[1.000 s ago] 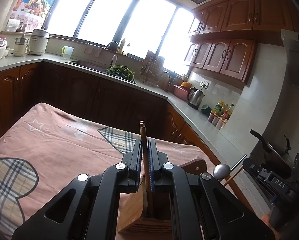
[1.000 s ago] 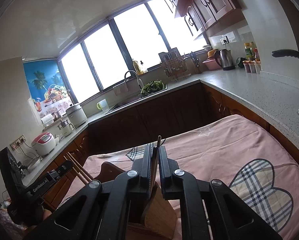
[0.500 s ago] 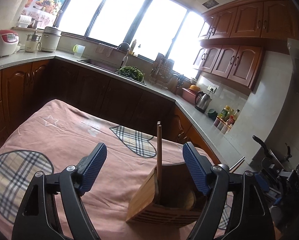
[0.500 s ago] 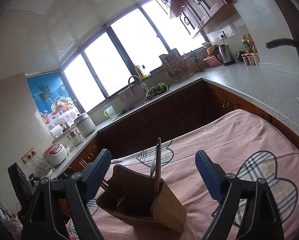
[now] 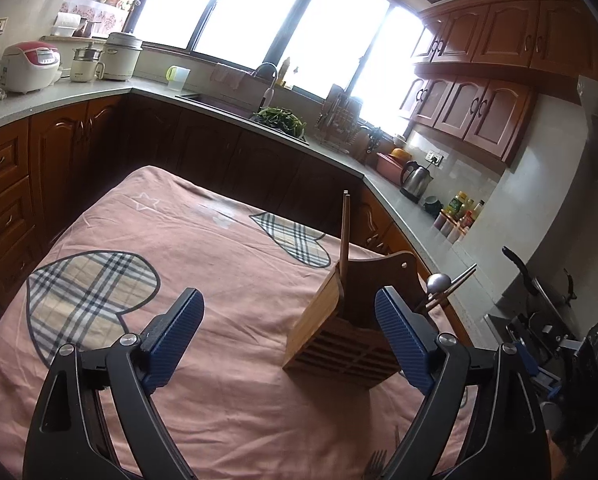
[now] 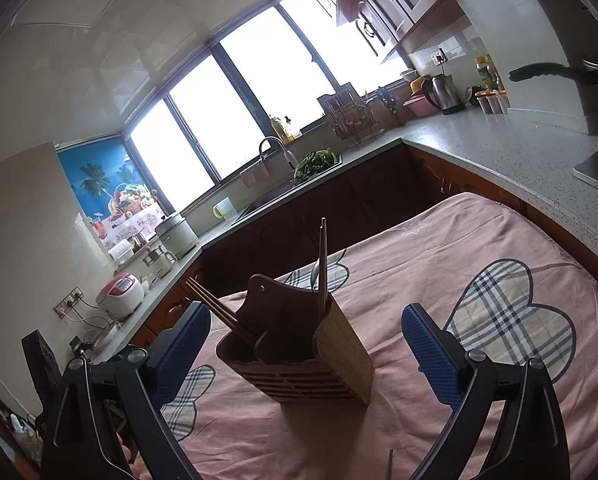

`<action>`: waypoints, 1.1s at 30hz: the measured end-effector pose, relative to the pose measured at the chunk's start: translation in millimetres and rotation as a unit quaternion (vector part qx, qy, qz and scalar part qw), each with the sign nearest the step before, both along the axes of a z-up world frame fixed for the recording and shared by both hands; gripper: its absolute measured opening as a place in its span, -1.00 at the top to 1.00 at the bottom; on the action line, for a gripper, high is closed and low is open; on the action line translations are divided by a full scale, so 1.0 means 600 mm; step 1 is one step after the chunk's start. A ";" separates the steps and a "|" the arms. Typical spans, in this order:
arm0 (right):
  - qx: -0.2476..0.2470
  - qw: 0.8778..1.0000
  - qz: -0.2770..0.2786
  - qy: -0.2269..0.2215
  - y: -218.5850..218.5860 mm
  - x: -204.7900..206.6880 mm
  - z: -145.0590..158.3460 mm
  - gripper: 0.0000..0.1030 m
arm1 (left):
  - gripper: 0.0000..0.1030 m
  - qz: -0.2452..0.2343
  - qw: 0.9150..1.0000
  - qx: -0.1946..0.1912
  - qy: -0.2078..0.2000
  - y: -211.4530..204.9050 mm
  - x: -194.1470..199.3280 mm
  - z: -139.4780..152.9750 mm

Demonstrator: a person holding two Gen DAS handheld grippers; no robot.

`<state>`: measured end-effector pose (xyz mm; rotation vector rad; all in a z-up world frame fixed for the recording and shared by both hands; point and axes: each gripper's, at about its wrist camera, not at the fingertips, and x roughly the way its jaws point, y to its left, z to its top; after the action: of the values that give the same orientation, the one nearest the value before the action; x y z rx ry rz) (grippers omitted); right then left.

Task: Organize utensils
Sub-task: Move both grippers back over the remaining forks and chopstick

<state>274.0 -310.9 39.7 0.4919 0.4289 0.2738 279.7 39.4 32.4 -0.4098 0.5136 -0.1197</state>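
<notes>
Daylight enters through the windows (image 5: 283, 20), which are blown out to white. Cabinets (image 5: 259, 156) beneath them lie in shadow. Fisheye curvature bends the edges; corners vignette black. Focus is sharp.

I'm seeing a kitchen with a wide, blown-out bright window (image 5: 283, 28) over a grey countertop (image 5: 79, 94) that wraps around the room on dark wood base cabinets (image 5: 71, 148), with reddish wood wall cabinets (image 5: 495, 76) on the right. Sink with faucet (image 6: 273, 152) sits under the window, a fruit-and-palm poster (image 6: 107, 188) covers the left pane, and a rice cooker (image 5: 29, 66) and kettle (image 5: 417, 178) stand on the counter. In front of me is a table under a pink cloth (image 5: 203, 264) with plaid hearts; walls are pale tile (image 6: 23, 232).
</notes>
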 end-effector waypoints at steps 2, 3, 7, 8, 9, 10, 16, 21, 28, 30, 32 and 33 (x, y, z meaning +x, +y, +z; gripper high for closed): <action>0.001 1.000 0.005 0.002 0.003 -0.015 -0.001 -0.89 | -0.75 -0.003 1.000 0.003 0.006 0.006 -0.018 -0.001; 0.001 1.000 0.007 0.004 0.005 -0.023 -0.001 -0.89 | -0.75 -0.004 1.000 0.007 0.009 0.007 -0.027 -0.002; -0.003 1.000 0.010 0.012 0.006 -0.053 -0.003 -0.89 | -0.75 -0.006 1.000 0.019 0.017 0.011 -0.060 -0.010; -0.005 1.000 0.008 0.015 0.005 -0.060 -0.004 -0.89 | -0.75 -0.007 1.000 0.020 0.021 0.013 -0.067 -0.013; -0.006 1.000 0.007 0.018 0.004 -0.068 -0.006 -0.89 | -0.75 -0.008 0.999 0.020 0.025 0.013 -0.073 -0.016; -0.006 1.000 0.008 0.021 0.003 -0.076 -0.009 -0.89 | -0.75 -0.009 0.999 0.020 0.029 0.014 -0.080 -0.020; -0.004 0.999 0.007 0.041 -0.003 -0.123 -0.038 -0.89 | -0.75 -0.010 0.999 0.012 0.045 0.015 -0.121 -0.045; 0.003 0.998 0.003 0.064 -0.016 -0.152 -0.069 -0.89 | -0.75 -0.018 0.998 0.013 0.060 0.007 -0.146 -0.063; -0.007 0.997 0.007 0.079 -0.018 -0.187 -0.100 -0.89 | -0.75 -0.037 0.996 0.028 0.076 -0.017 -0.182 -0.088; -0.010 0.996 0.011 0.083 -0.016 -0.195 -0.108 -0.89 | -0.75 -0.043 0.995 0.034 0.081 -0.026 -0.191 -0.096; -0.012 0.996 0.014 0.085 -0.013 -0.204 -0.114 -0.89 | -0.75 -0.048 0.994 0.038 0.086 -0.033 -0.199 -0.104; -0.013 0.996 0.015 0.086 -0.014 -0.208 -0.116 -0.89 | -0.75 -0.050 0.994 0.039 0.088 -0.036 -0.203 -0.107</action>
<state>149.3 -319.0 -29.8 0.4858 0.6071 0.2565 158.1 18.1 -31.5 -0.3187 0.7108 -0.1606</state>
